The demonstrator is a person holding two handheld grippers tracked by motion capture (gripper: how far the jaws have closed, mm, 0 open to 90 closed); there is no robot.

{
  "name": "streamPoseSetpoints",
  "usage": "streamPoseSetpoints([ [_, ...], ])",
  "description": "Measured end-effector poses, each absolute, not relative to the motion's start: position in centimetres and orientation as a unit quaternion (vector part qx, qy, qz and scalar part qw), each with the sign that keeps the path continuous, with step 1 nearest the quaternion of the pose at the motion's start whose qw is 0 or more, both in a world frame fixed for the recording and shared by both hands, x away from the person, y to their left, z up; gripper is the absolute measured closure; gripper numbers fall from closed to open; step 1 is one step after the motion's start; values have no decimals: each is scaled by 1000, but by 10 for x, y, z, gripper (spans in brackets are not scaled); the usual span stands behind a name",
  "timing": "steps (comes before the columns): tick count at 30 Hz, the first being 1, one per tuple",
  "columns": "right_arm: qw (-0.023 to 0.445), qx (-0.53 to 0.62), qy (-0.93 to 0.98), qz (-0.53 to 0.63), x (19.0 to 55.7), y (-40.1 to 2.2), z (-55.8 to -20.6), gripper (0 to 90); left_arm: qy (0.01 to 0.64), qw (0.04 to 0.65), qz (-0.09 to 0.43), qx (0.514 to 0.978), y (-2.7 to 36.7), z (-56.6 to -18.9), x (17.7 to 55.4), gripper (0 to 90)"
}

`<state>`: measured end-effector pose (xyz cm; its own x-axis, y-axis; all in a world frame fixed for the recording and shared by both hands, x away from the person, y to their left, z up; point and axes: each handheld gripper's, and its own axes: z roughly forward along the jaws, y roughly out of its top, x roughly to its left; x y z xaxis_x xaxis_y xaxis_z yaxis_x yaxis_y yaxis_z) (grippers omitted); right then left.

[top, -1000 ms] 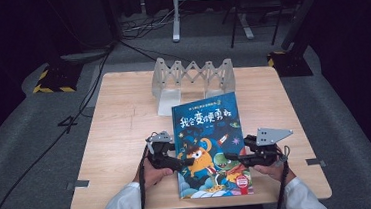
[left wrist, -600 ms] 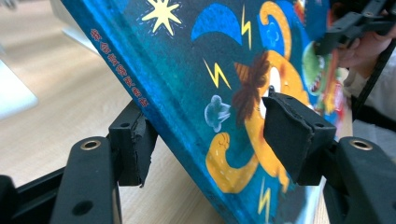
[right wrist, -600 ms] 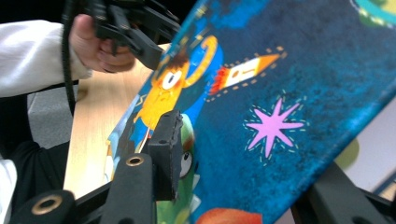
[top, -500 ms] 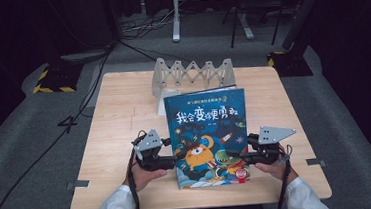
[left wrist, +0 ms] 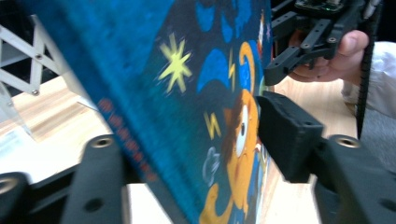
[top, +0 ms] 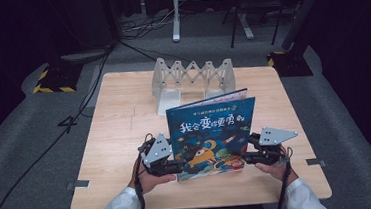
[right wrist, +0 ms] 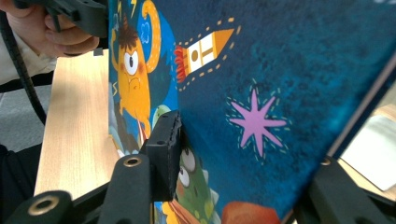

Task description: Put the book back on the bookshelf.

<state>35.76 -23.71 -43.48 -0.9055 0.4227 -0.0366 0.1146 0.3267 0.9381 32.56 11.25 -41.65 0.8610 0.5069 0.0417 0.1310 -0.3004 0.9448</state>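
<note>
the blue hardcover picture book [top: 212, 135] is being held tilted up on its lower edge, just in front of the white zigzag folding rack [top: 193, 79], presumably for slotting there. it is being pinched at its left side by the left gripper [top: 171, 167], whose jaws have just been closing, and at its right by the right gripper [top: 247, 156], so it is kept steady.

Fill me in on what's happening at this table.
A person holds a gripper in each hand, and both clamp a blue picture book by its side edges. The left gripper, whose jaws have just been closing, grips the spine side; the right gripper grips the opposite edge. The book is tilted up off the wooden table, cover toward the person. An accordion-style book rack stands behind it.
</note>
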Motion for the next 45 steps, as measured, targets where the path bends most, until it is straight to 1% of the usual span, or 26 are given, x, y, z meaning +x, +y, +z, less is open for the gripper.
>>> streamPoseSetpoints([
  [2,153,176,799,554,356,-241,-434,580,199,542,176,797,110,-421,325,439],
  [3,147,173,798,558,356,-243,-435,588,198,537,178,800,109,-423,324,441],
  [5,151,172,800,555,352,-243,-435,586,194,533,176,805,106,-428,322,477],
  [7,158,172,802,549,350,-243,-435,583,194,534,178,804,105,-429,322,534],
  [8,163,170,802,549,347,-244,-435,582,189,538,178,802,105,-430,320,544],
  [14,173,180,800,545,339,-249,-439,581,182,541,176,802,104,-433,318,560],
  [23,159,190,796,552,337,-258,-444,607,169,542,163,807,101,-438,314,609],
  [28,162,192,797,550,334,-261,-446,624,162,541,157,810,98,-440,311,639],
  [34,167,208,795,545,332,-269,-449,653,152,540,156,813,94,-440,307,715],
  [35,170,213,793,545,333,-270,-449,652,152,541,157,812,93,-441,307,715],
  [36,171,218,791,546,334,-271,-448,644,151,541,161,812,93,-441,307,722],
  [38,167,226,784,554,335,-274,-447,596,151,541,159,812,93,-441,307,741],
  [39,172,233,780,555,336,-276,-446,540,151,542,161,811,93,-441,307,752],
  [43,171,253,771,559,345,-276,-440,405,145,547,152,810,91,-442,308,777],
  [45,160,257,770,561,351,-273,-438,384,139,547,154,811,88,-442,307,792],
])
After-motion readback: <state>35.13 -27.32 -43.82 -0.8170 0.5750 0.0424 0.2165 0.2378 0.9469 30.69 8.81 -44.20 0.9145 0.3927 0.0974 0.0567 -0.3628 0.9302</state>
